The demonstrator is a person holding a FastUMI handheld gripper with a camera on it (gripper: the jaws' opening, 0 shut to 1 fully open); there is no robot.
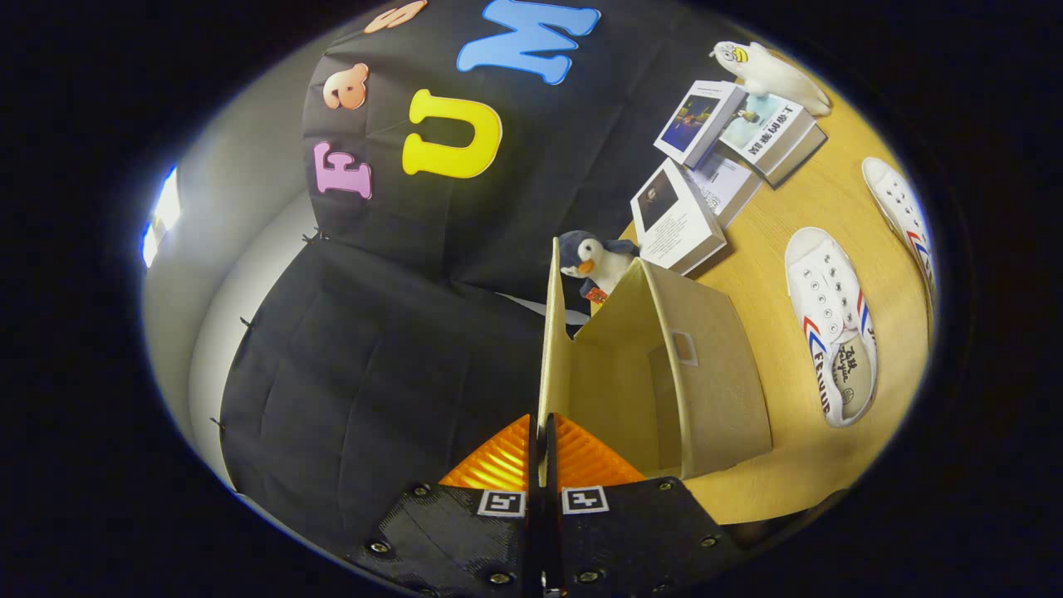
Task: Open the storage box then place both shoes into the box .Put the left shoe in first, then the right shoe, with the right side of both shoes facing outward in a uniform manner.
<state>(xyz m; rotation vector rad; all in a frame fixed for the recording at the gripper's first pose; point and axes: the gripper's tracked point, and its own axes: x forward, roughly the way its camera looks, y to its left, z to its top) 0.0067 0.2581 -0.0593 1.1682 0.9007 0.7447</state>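
Gripper view: gripper point(544, 453) is clenched on the thin flat lid point(550, 332) of the beige fabric-covered rectangular storage box point(706, 374). Both fingers point(498, 461) press its near edge, ribbed pads tight on either side. Lid stands edge-on, running straight ahead from the fingertips, lifted off the box opening.

Box sits just ahead and right of the fingers on the smooth light wooden table point(789, 473). Walls look stiff and board-like with a woven cloth finish; one side wall carries a small rectangular label window. The interior that shows is bare beige lining, no contents visible; the bottom is partly hidden by the walls.

Right of the box, on the table: white canvas low-top shoe point(830, 324) with red and blue side stripes and metal eyelets, sole down, opening visible. Further right, well apart from the box, a second matching white canvas shoe point(901, 216). Both lie outside the box.

Beyond the lid tip: small plush penguin point(594, 262), dark blue and white, fuzzy, orange beak, just behind the box's far corner. Beyond that, a loose cluster of glossy-cover books point(706, 174), some overlapping. A white plush toy with a yellow patch point(768, 71) rests on the farthest book.
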